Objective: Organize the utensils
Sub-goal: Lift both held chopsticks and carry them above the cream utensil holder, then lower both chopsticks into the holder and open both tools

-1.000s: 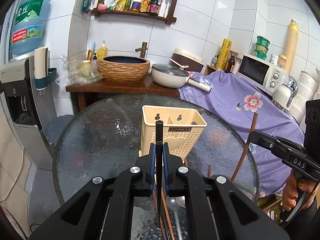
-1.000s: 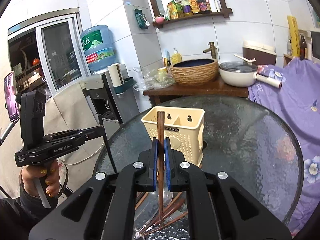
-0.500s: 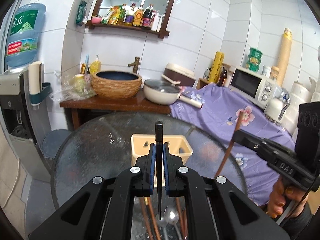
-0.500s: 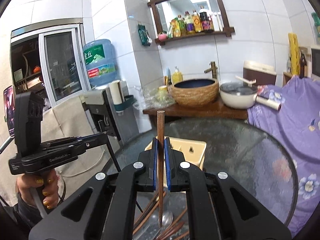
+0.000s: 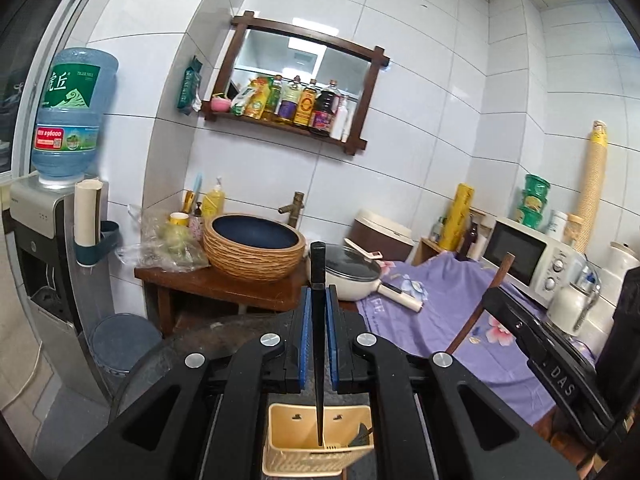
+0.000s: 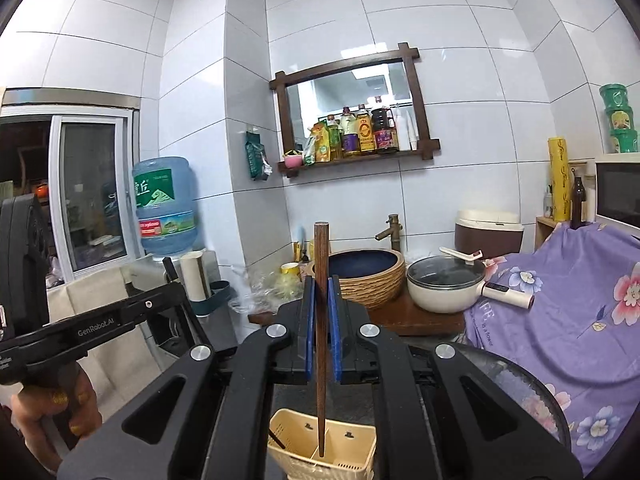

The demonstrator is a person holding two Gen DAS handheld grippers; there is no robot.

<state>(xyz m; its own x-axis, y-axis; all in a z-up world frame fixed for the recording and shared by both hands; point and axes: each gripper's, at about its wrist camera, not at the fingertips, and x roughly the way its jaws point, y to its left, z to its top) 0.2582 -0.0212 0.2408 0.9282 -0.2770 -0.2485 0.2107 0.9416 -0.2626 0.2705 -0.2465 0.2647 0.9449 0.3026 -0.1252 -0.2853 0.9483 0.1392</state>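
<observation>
The cream plastic utensil holder [image 5: 318, 440] is standing on the round glass desk [image 6: 516, 384], directly below both tools. The left hand-held gripper [image 5: 319, 336] is clamping a black chopstick [image 5: 318, 280] upright, its tip pointing into the holder's middle. The right hand-held gripper [image 6: 321, 332] is clamping a brown wooden chopstick [image 6: 321, 264], also vertical, its tip hanging over the holder's divider. Both seem equally near; the coming move should be straight down.
</observation>
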